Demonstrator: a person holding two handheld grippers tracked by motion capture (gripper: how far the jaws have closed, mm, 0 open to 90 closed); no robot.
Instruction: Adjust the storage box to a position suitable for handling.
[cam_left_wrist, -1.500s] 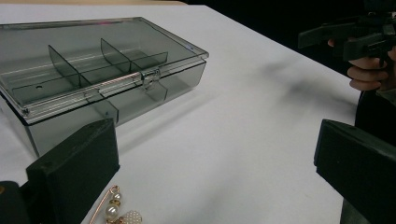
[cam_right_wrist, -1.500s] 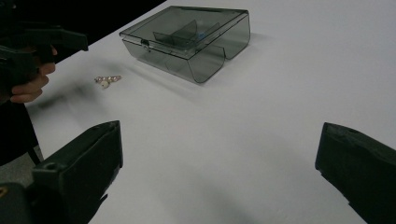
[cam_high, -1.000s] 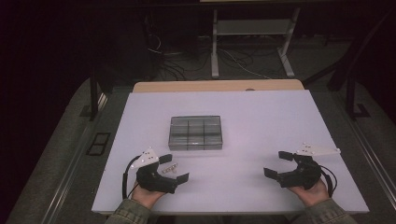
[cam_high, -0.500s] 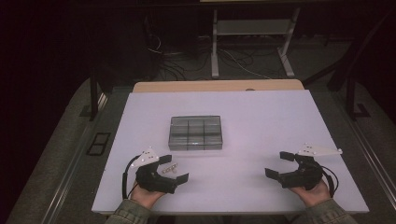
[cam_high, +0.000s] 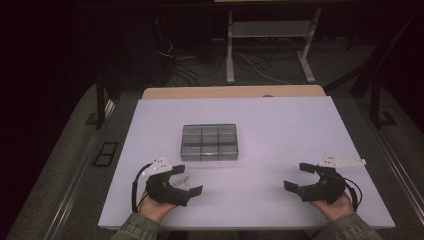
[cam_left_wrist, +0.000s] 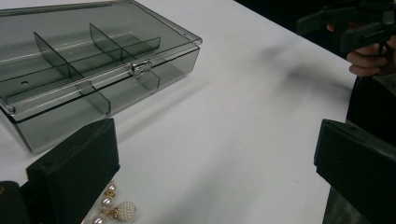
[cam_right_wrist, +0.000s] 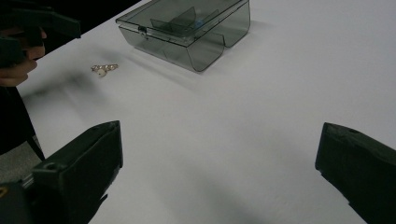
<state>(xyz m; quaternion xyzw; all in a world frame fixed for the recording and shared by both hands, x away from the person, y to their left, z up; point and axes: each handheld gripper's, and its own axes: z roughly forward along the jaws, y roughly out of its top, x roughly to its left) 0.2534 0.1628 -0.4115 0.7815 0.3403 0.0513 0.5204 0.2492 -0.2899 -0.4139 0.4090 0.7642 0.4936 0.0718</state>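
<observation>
A smoky clear plastic box (cam_high: 209, 142) with divided compartments sits shut at the middle of the white table (cam_high: 280, 125). A small gold-and-pearl jewellery piece (cam_high: 181, 181) lies on the table between the jaws of my left gripper (cam_high: 187, 180), which stands open near the front left edge. In the left gripper view the pearls (cam_left_wrist: 114, 212) lie beside the left jaw, and the box (cam_left_wrist: 93, 60) with its latch is just beyond. My right gripper (cam_high: 298, 177) is open at the front right with nothing between its jaws. Its view shows the box (cam_right_wrist: 187, 23) and the pearls (cam_right_wrist: 103, 68) farther off.
A wooden strip (cam_high: 235, 92) borders the table's far edge. Beyond it stand a metal stand (cam_high: 270, 45) and cables on the dark floor. Bare table surface lies between the two grippers and right of the box.
</observation>
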